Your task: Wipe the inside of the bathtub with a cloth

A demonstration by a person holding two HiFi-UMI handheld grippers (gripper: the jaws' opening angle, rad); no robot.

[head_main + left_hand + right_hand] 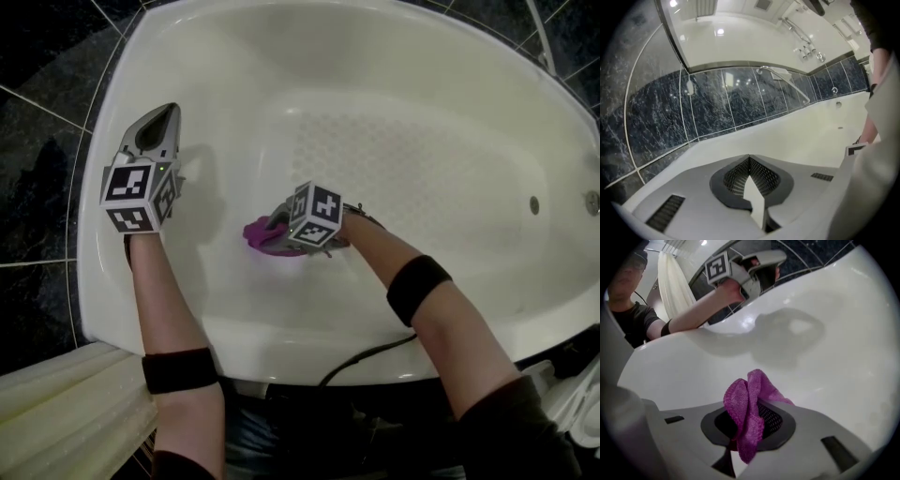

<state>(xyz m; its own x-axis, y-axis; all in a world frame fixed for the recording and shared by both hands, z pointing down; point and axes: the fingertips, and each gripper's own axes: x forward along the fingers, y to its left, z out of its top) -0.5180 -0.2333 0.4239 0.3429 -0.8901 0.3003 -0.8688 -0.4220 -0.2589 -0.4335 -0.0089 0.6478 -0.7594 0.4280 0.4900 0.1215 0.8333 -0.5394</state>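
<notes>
The white bathtub (98,272) fills the head view. My right gripper (278,225) is low inside it, against the near-left inner wall, shut on a magenta cloth (263,235). In the right gripper view the cloth (746,404) bunches out between the jaws and rests near the tub wall (820,352). My left gripper (162,118) hovers over the tub's left side, jaws shut with nothing in them; it also shows in the right gripper view (759,266). In the left gripper view its jaws (750,161) point along the tub rim (797,136).
Dark marbled tiles (37,187) surround the tub. A dotted anti-slip patch (394,159) covers the tub floor, with an overflow fitting (534,204) on the right wall. A cream curtain (66,403) hangs at bottom left. A black cable (366,354) crosses the near rim.
</notes>
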